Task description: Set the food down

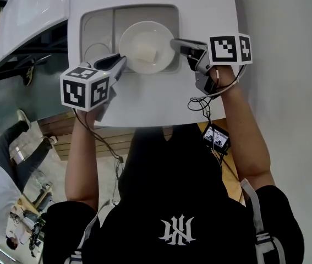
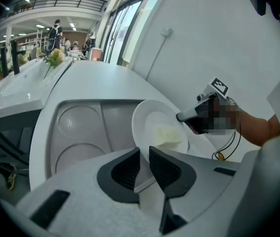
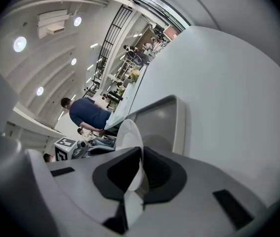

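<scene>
A white plate (image 1: 146, 47) with a pale piece of food (image 1: 144, 51) on it hangs over the grey tray (image 1: 93, 26) on the white table. My left gripper (image 1: 121, 62) is shut on the plate's left rim; in the left gripper view the plate (image 2: 152, 122) rises from between its jaws, with the food (image 2: 167, 136) on it. My right gripper (image 1: 174, 44) is shut on the right rim. In the right gripper view the plate (image 3: 128, 135) is edge-on between the pads, and the left gripper (image 3: 75, 148) shows beyond it.
The tray has round recesses (image 2: 79, 121) at its left end and a flat section under the plate. A white wall (image 1: 293, 65) runs along the table's right side. A second white table (image 1: 18, 15) stands at the left, with people (image 3: 89, 113) further off.
</scene>
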Action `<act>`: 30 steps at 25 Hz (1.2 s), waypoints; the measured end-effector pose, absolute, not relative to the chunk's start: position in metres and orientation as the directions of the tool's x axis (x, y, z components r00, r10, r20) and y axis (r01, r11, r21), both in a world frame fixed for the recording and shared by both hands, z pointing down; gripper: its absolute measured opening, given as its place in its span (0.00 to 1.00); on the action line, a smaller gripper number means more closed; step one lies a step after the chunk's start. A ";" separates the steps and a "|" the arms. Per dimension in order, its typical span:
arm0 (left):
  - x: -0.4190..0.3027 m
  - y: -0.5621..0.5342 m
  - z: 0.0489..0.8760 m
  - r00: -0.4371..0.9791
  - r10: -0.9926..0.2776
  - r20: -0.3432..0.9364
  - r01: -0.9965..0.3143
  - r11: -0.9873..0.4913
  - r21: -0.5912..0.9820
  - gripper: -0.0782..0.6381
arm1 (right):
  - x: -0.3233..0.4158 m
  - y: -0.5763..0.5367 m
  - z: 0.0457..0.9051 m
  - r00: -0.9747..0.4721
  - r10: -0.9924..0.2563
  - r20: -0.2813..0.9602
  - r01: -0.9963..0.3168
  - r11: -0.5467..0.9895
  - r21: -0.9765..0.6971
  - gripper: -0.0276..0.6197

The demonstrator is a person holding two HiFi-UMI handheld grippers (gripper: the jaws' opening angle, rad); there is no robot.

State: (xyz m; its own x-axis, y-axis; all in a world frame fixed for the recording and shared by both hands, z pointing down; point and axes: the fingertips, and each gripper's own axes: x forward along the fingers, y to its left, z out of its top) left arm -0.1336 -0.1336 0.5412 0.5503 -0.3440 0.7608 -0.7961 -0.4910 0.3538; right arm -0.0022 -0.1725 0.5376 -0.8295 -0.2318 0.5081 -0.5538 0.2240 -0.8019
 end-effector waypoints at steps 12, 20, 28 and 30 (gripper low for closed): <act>-0.160 -0.146 0.562 0.488 -0.311 0.815 -0.793 -0.549 0.265 0.19 | -0.030 -0.180 0.559 -0.765 -0.215 0.608 -0.644 0.289 -0.708 0.07; -0.161 -0.150 0.573 0.412 -0.316 0.855 -0.774 -0.616 0.146 0.19 | -0.032 -0.183 0.571 -0.713 -0.225 0.664 -0.695 0.354 -0.626 0.07; -0.160 -0.157 0.574 0.272 -0.339 0.901 -0.752 -0.659 -0.021 0.19 | -0.036 -0.189 0.565 -0.643 -0.255 0.722 -0.730 0.489 -0.477 0.10; -0.159 -0.158 0.577 0.239 -0.351 0.906 -0.735 -0.675 -0.068 0.19 | -0.037 -0.189 0.565 -0.632 -0.261 0.730 -0.731 0.514 -0.449 0.12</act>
